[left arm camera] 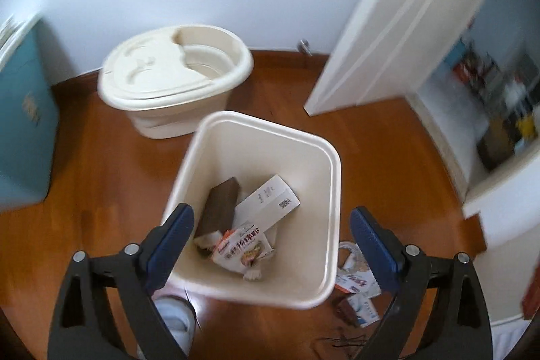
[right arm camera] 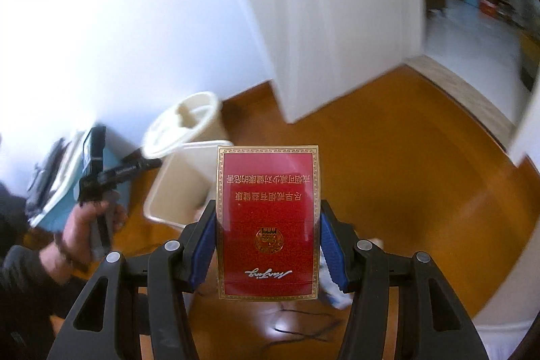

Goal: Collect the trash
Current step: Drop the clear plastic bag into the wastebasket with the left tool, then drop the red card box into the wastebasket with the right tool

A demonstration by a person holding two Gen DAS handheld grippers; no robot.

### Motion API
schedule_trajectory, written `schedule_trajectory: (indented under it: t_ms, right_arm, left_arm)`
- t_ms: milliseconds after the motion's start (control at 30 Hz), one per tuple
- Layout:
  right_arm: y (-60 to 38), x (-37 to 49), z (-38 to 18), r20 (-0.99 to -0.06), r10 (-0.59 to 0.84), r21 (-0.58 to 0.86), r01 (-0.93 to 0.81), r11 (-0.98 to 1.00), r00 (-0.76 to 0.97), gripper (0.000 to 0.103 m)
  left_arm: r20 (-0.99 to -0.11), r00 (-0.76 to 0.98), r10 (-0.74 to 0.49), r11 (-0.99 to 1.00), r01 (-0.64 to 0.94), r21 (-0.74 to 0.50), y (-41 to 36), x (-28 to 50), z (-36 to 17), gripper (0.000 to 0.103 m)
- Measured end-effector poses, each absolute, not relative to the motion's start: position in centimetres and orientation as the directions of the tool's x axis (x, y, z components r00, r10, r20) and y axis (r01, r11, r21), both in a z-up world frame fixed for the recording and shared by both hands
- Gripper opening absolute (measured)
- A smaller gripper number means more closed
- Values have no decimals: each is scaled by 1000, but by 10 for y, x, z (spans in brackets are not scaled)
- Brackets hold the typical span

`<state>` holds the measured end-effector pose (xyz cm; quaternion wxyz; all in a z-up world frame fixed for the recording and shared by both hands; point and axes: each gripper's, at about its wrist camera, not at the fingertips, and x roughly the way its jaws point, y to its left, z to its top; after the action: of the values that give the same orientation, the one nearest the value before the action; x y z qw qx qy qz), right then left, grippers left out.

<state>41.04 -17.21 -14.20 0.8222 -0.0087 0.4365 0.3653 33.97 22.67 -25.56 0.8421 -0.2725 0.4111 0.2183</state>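
Red gold-bordered cigarette pack [right arm camera: 268, 221] hides most of the cream plastic waste bin [right arm camera: 175, 188] behind it. Shelf clutter beyond the white door [left arm camera: 398, 22]: motion-blurred, unreadable. Small packets on the wooden floor [left arm camera: 357, 299] partly covered by bin rim.

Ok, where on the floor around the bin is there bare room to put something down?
Bare wood floor lies left of the trash bin, between it and the blue cabinet, and another patch between bin and white door. Crowded: wrappers lie against the bin's near right corner; the lidded tub stands behind it.
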Motion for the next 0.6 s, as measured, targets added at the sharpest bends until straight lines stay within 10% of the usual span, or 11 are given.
schedule_trajectory:
  t_ms: [600]
  right_arm:
    - [130, 414, -264, -830, 541, 343, -639, 689, 137, 63]
  left_arm:
    - [-805, 559, 197, 630, -701, -333, 261, 225, -234, 95]
